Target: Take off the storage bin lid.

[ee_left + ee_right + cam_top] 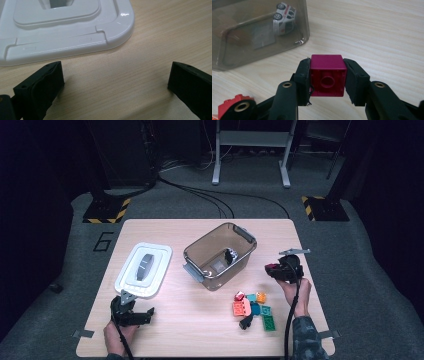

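The right hand-held gripper is clamped on a magenta brick, which sits squarely between the two pads, lifted off the worktop just to the right of the clear bin. The likeliest trouble, as I judge it, is at the bin wall: if the brick comes in too low it could knock the rim and push the bin aside, or twist loose from the smooth pads and fall outside. Letting go too high could also drop it onto the toy car lying on its side inside. The left hand-held gripper rests with its jaws spread wide and nothing between them, just short of the white lid, so it does not steady the bin. By count: one bin, one lid, one car in the bin, one brick held, and a loose pile of toy pieces on the worktop, about seven, though they overlap too much for an exact count.
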Available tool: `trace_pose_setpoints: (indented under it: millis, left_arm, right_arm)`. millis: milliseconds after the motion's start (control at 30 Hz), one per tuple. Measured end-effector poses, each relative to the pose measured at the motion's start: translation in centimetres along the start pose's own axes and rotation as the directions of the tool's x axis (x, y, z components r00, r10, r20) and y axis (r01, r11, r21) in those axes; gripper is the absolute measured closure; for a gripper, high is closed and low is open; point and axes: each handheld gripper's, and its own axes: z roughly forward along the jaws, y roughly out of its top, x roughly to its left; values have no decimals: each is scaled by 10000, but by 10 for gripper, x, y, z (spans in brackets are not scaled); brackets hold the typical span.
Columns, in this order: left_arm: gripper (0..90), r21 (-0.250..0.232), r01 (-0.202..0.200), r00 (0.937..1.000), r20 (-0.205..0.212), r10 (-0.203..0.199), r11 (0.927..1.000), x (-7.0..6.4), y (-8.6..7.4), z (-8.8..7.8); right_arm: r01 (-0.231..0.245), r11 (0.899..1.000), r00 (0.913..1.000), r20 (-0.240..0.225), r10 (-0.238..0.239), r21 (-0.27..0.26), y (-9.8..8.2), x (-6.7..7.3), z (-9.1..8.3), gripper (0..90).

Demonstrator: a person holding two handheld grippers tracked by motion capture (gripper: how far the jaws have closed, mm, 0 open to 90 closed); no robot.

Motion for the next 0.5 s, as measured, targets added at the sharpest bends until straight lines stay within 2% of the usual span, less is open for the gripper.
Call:
trace_pose_setpoints:
  millis: [67, 100, 200, 333, 367, 500]
  left_arm:
    - [0, 0, -2, 10000, 2, 2, 10000, 0, 0, 0]
    - [0, 12, -4, 10000, 1, 4, 10000, 0, 0, 0]
    - [0, 15, -8, 10000, 1, 8, 10000, 0, 0, 0]
    - [0, 16, -7, 10000, 1, 7, 10000, 0, 0, 0]
    - [0, 17, -14, 10000, 3, 14, 10000, 0, 0, 0]
    - [0, 34, -54, 10000, 2, 54, 10000, 0, 0, 0]
  right_arm:
    - [-88, 10000, 10000, 21, 88, 20, 3, 1, 0, 592]
    - [57, 10000, 10000, 32, -57, -55, 5, -1, 1, 592]
    - [-137, 9999, 9999, 73, 138, -64, 10, -1, 1, 592]
    - [-117, 9995, 9999, 63, 118, -277, 17, -5, -1, 592]
    - [-236, 9993, 9997, 98, 239, -287, 19, -4, -1, 592]
    - [-230, 9993, 9996, 152, 234, -279, 25, -7, -3, 592]
